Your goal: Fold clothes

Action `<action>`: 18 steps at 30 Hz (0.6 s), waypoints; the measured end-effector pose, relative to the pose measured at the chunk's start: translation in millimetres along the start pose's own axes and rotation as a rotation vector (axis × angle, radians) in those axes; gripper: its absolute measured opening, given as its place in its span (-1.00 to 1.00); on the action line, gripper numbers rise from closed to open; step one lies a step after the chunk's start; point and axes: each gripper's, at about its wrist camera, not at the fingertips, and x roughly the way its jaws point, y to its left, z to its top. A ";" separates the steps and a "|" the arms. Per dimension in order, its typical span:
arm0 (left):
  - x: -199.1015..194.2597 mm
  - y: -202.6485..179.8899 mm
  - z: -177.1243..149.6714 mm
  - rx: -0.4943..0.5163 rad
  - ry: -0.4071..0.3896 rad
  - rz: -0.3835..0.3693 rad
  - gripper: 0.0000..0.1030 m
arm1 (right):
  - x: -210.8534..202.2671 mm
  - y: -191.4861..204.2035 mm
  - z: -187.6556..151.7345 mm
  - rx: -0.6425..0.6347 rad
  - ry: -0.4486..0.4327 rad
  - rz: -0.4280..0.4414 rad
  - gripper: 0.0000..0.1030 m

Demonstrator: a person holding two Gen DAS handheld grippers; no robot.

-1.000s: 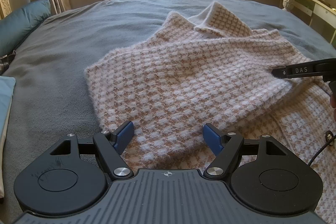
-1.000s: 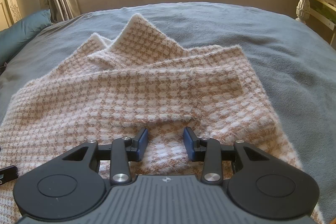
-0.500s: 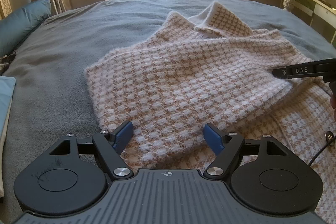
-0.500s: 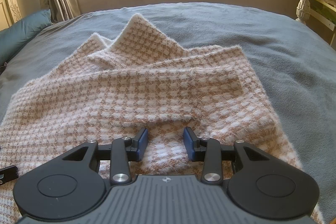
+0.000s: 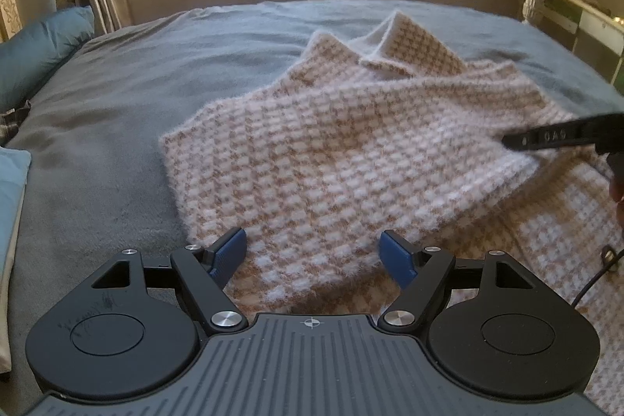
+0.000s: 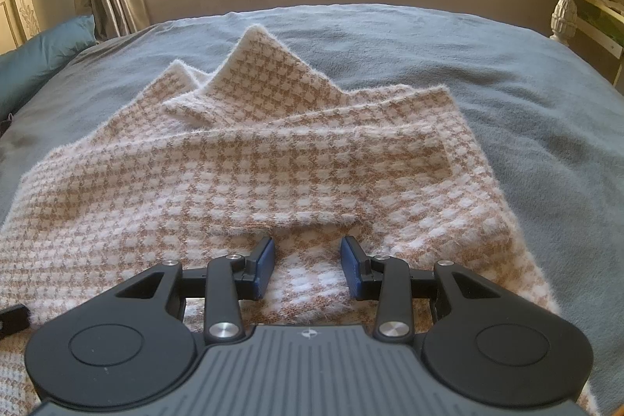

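Sweater (image 6: 249,182) lies part-folded on the bed (image 6: 487,73), sleeves crossed over the body, lower half flat. Both sets of fingers, left (image 5: 314,256) and right (image 6: 308,266), are spread and holding nothing. Bottom-up fold looks outstanding.

Black left gripper (image 5: 313,254) frames, silver screws, blue-padded jaws, ribbed grey housing.

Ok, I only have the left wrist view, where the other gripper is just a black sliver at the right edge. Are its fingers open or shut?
Observer: Open. The right gripper shows a clear gap between its blue fingers, with only the sweater beneath.
Operator: What lies just ahead of it?
Observer: A folded-over sleeve lies across the sweater, and its near edge sits just beyond the fingertips.
Operator: Does the sweater's right edge hang off the bed?
Observer: Not as far as it shows. That edge rests on the grey-blue blanket, which continues past it.
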 end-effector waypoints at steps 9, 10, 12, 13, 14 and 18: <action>6.7 29.8 48.2 -0.056 -0.109 -0.041 0.47 | -8.6 2.0 26.4 -0.015 0.014 0.029 -0.20; 12.1 32.9 54.1 -0.063 -0.109 -0.048 0.47 | -11.6 2.4 30.8 -0.015 -0.007 0.043 -0.20; 27.0 39.2 67.1 -0.092 -0.106 -0.066 0.47 | -11.3 7.4 41.6 -0.023 -0.028 0.068 -0.20; 34.5 42.7 72.8 -0.110 -0.098 -0.076 0.47 | -7.9 11.1 47.6 -0.027 -0.031 0.080 -0.20; 43.5 46.6 79.8 -0.139 -0.081 -0.087 0.47 | -4.6 14.7 53.6 -0.032 -0.035 0.092 -0.20; 78.5 61.8 109.8 -0.259 -0.027 -0.124 0.47 | 8.7 29.2 77.5 -0.050 -0.050 0.141 -0.20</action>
